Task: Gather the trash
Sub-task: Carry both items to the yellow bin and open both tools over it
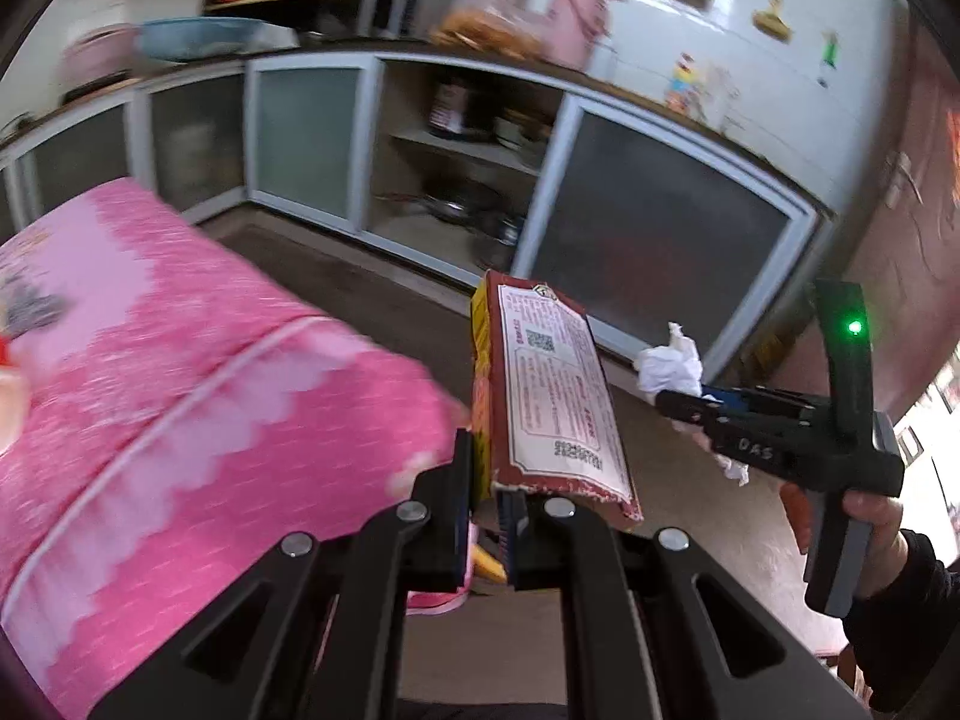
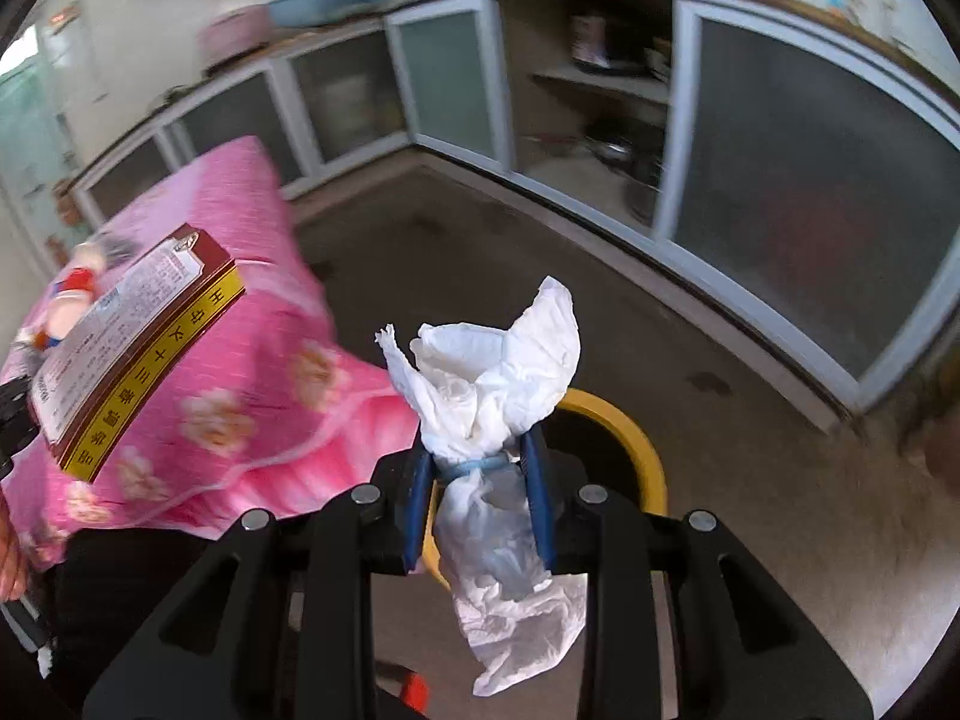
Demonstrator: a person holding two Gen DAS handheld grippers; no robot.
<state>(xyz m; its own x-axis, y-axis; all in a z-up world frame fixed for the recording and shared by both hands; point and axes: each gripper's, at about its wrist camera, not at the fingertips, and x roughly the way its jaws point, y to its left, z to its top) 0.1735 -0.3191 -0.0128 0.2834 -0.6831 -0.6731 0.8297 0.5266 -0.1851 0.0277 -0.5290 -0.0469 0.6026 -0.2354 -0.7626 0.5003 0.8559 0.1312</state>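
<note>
The box has a yellow side with a row of dark Chinese signs; two of them look like 十 and 三, and the rest are hard to make out. Its white label is full of tiny red print and has a small square code, but the words are too small to read. The black tool in the person's hand has pale letters that look like "DAS".
</note>
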